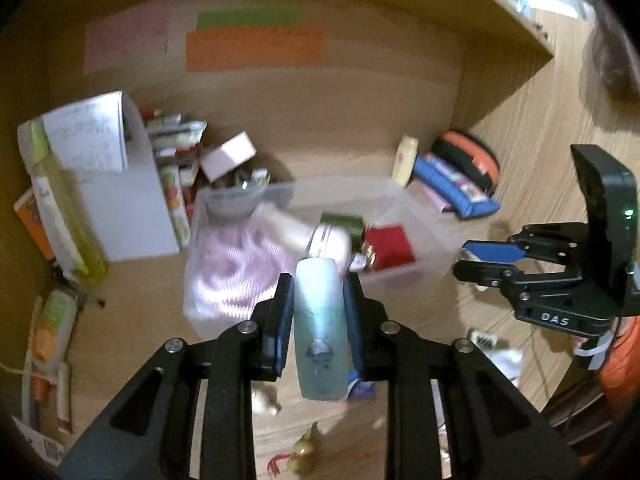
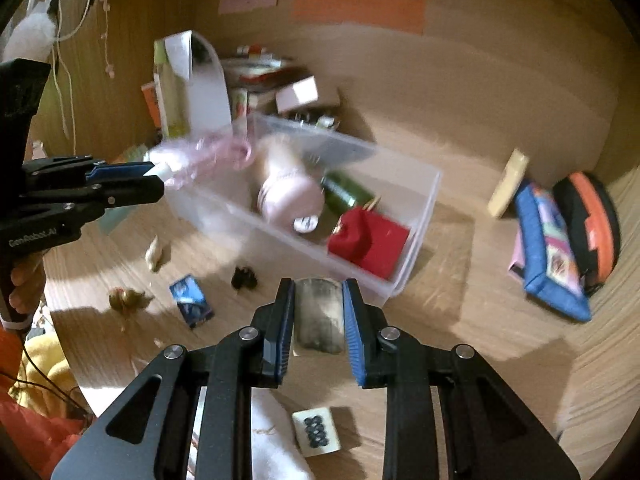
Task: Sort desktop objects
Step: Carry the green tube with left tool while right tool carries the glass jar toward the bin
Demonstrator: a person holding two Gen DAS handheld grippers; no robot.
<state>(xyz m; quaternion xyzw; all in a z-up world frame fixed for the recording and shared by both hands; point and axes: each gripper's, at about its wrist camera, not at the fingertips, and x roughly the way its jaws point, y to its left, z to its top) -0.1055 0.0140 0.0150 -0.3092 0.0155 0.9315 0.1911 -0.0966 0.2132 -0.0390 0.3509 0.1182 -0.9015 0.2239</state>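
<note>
Two grippers are working over a wooden desk (image 2: 460,320), each one clamped on something. The left gripper (image 1: 319,300) is squeezing a pale bottle (image 1: 320,328) with a teal lower half between its blue pads, the bottle standing lengthwise between the fingers and hanging just at the near wall of a clear plastic bin (image 1: 404,200). In the right wrist view the left gripper (image 2: 156,182) is showing from the side at the bin's left end, though blur is hiding what it is carrying there. The right gripper (image 2: 319,312) is pinching a small grey, smudged block (image 2: 320,320) between its fingers, hovering just in front of the clear plastic bin (image 2: 424,208); in the left view the right gripper (image 1: 464,258) is reaching in from the side with its fingers close together.

Inside the bin are lying a pink-white bottle (image 2: 288,196), a dark green bottle (image 2: 346,192), a red box (image 2: 370,240) and a ribbed pink cloth (image 1: 236,272). On the desk in front of it are sitting a blue packet (image 2: 192,306), a black clip (image 2: 244,278), a white mahjong tile (image 2: 318,432) and a small olive figure (image 2: 128,300). To the right, well apart from the bin, a blue pouch (image 2: 548,252) is leaning against an orange and black case (image 2: 592,228), with a cream bottle (image 2: 508,184) just beside them.
</note>
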